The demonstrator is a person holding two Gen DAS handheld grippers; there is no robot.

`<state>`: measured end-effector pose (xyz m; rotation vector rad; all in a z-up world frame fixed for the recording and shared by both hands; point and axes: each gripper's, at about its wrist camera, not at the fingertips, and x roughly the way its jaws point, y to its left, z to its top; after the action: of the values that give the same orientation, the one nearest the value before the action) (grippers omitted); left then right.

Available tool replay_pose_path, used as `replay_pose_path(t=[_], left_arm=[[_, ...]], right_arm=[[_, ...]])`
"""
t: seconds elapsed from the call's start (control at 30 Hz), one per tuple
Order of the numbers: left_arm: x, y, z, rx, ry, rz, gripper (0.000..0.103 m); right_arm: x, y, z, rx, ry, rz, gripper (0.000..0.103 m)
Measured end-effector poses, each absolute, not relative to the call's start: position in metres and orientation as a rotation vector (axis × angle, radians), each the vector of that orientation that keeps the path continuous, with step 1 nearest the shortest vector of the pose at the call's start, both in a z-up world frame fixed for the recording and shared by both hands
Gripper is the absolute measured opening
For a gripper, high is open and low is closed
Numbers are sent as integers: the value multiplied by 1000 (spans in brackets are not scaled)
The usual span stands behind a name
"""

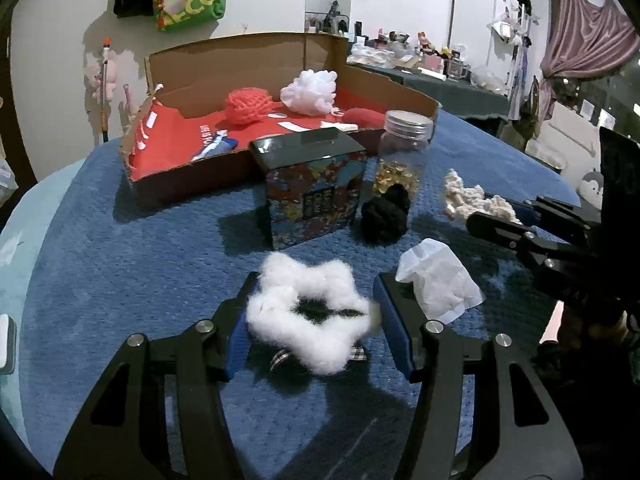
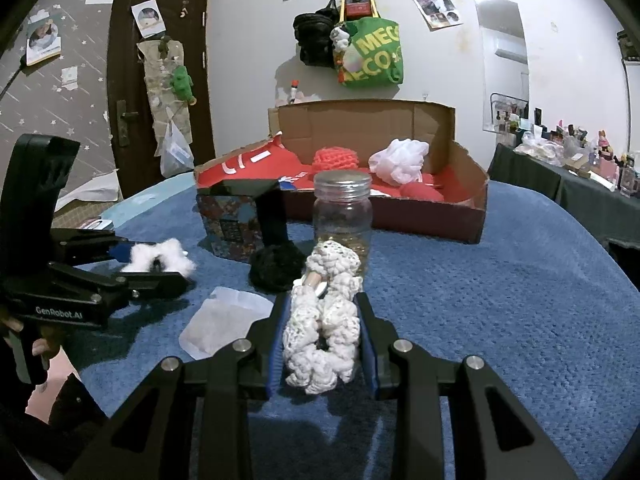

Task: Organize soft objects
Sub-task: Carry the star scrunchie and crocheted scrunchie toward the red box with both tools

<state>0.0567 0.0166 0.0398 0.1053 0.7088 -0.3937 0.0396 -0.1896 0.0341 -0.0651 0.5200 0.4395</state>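
Note:
My left gripper (image 1: 316, 280) is shut on a white fluffy scrunchie (image 1: 304, 316), its blue pads pressing both sides just above the blue blanket (image 1: 120, 272). In the right wrist view that left gripper (image 2: 156, 266) shows at the left, still on the fluffy scrunchie (image 2: 168, 254). My right gripper (image 2: 322, 298) is shut on a cream crocheted scrunchie (image 2: 320, 336), squeezed narrow between the pads. The left wrist view shows the right gripper (image 1: 480, 220) with the cream scrunchie (image 1: 466, 196) at the right. A black scrunchie (image 1: 386, 214) lies loose by the jar.
An open cardboard box (image 1: 248, 56) with red lining stands at the back, holding a red knitted ball (image 1: 246, 106), a white mesh pouf (image 1: 310, 90) and a red cushion (image 1: 364, 118). A patterned tin (image 1: 316, 188), a clear jar (image 1: 404, 152) and a white paper bag (image 1: 438, 280) lie nearer.

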Motion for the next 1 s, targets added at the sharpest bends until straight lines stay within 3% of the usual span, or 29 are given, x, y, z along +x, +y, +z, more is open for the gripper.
replay_pose_path(t=[1.0], left_arm=[[127,67,63,160,748,-363,54]], right_arm=[[105,-235,63,-114,570,371,34]])
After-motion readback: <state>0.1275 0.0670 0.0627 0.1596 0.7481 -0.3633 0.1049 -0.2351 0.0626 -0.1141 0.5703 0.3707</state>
